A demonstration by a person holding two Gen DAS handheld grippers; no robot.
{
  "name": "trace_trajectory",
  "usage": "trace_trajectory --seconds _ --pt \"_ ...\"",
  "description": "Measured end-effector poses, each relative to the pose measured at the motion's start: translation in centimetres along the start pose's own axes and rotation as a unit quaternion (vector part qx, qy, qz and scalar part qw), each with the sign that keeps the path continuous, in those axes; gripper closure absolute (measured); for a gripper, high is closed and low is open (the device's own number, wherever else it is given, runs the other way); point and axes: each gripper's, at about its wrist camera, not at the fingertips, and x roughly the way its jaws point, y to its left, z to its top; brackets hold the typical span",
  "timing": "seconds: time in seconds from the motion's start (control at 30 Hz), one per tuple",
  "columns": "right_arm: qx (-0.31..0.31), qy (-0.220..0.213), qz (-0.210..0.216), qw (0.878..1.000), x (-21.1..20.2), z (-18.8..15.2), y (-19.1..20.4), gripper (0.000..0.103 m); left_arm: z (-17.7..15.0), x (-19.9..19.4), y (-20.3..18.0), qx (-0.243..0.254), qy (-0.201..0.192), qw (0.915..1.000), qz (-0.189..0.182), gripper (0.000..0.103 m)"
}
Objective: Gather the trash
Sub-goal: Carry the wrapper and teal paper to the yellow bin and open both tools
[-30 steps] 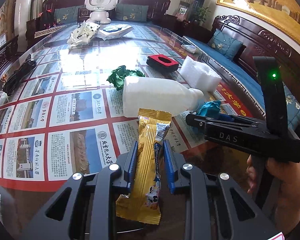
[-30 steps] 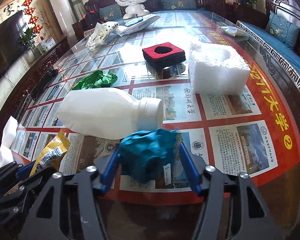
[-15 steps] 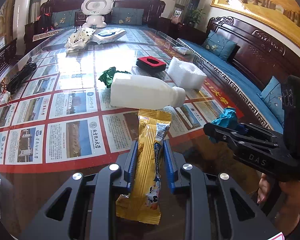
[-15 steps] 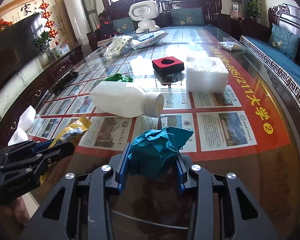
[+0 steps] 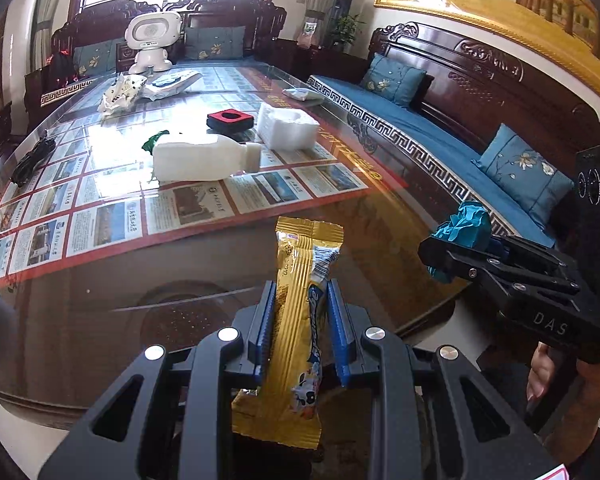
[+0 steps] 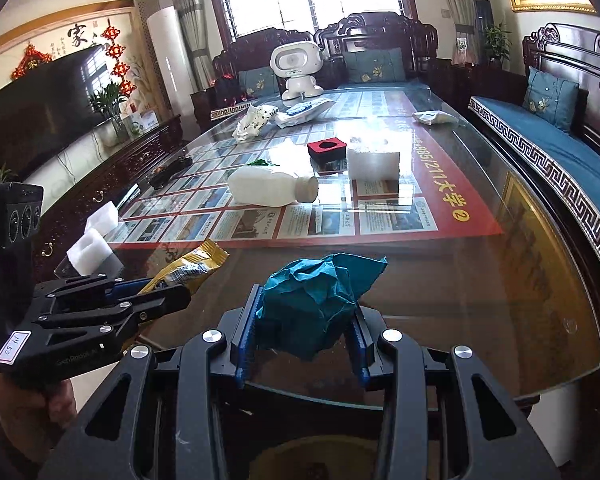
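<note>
A gold snack wrapper (image 5: 296, 248) stands between the blue pads of my left gripper (image 5: 302, 284), which is shut on it above the table's near edge. My right gripper (image 6: 306, 292) is shut on a crumpled teal paper ball (image 6: 316, 292), also over the near edge. In each wrist view the other gripper shows too: the right gripper (image 5: 440, 256) with the teal ball (image 5: 464, 224), and the left gripper (image 6: 160, 296) with the wrapper (image 6: 192, 264). Farther up the glass table (image 5: 100, 300) lie a white plastic bottle (image 5: 196, 160) on its side and a green crumpled scrap (image 5: 154, 140).
A red-and-black foam piece (image 5: 230, 120) and a white foam block (image 5: 288, 130) sit behind the bottle. Bags and a white robot toy (image 5: 152, 40) stand at the far end, a black cable (image 5: 32, 156) at the left. White foam bits (image 6: 92, 248) lie near the left edge. A blue-cushioned bench (image 5: 440, 136) runs along the right.
Both grippers have drawn back from the bottle toward the table's near edge and risen a little, carrying the wrapper and the teal ball. The right jaws tightened on the ball.
</note>
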Motion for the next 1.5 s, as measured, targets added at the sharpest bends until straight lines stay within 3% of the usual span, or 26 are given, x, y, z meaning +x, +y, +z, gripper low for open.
trace_trajectory --seconds 0.47,0.8,1.0,1.17,1.5 --pt "-0.006 -0.008 -0.008 1.000 -7.2 -8.9 1.5 0.065 -7.8 -2.5 -7.9 0.057 0.021 0.9968 -0.052 0.077" --pt "0.008 0.045 -0.027 0.999 -7.2 -16.4 1.1 0.065 -14.8 -0.6 -10.6 0.084 0.086 0.9902 -0.071 0.077" --pt "0.031 0.085 -0.043 0.995 -5.3 -20.3 0.5 0.065 -18.7 1.6 -10.5 0.086 0.126 0.9867 -0.056 0.077" --pt "0.040 0.096 -0.059 0.993 -5.0 -21.4 0.0 0.057 -20.0 2.5 -10.0 0.077 0.144 0.9855 -0.047 0.077" --pt "0.047 0.101 -0.058 0.992 -5.2 -22.0 -0.7 0.056 -20.3 3.3 -9.9 0.079 0.155 0.9836 -0.048 0.077"
